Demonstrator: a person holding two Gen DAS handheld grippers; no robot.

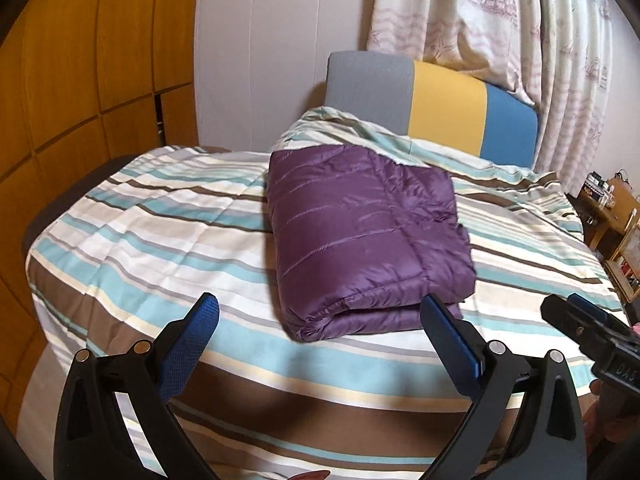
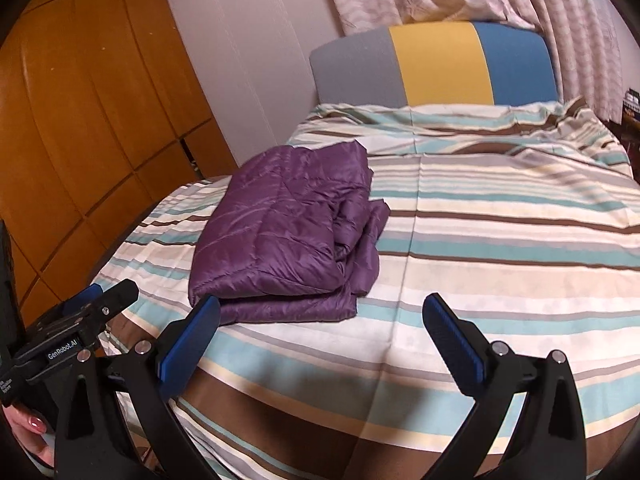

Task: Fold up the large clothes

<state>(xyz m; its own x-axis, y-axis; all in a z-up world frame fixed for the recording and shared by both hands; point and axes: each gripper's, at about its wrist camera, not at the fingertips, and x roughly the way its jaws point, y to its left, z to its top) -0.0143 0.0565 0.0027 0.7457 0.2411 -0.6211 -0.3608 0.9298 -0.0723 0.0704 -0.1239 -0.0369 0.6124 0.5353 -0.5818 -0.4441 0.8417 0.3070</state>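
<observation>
With the purple jacket lying folded in a compact stack on the striped bed, both the left gripper and right gripper hover empty, jaws spread wide, so folding looks finished, perhaps needing only its loose right-hand layers tidied.

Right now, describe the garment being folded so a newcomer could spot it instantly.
Start at the bed with the striped cover and the grey, yellow and blue headboard. On the cover, toward the foot end, lies the purple quilted jacket, folded into a thick rectangle. It is the only solid purple, shiny item among pale stripes.
</observation>
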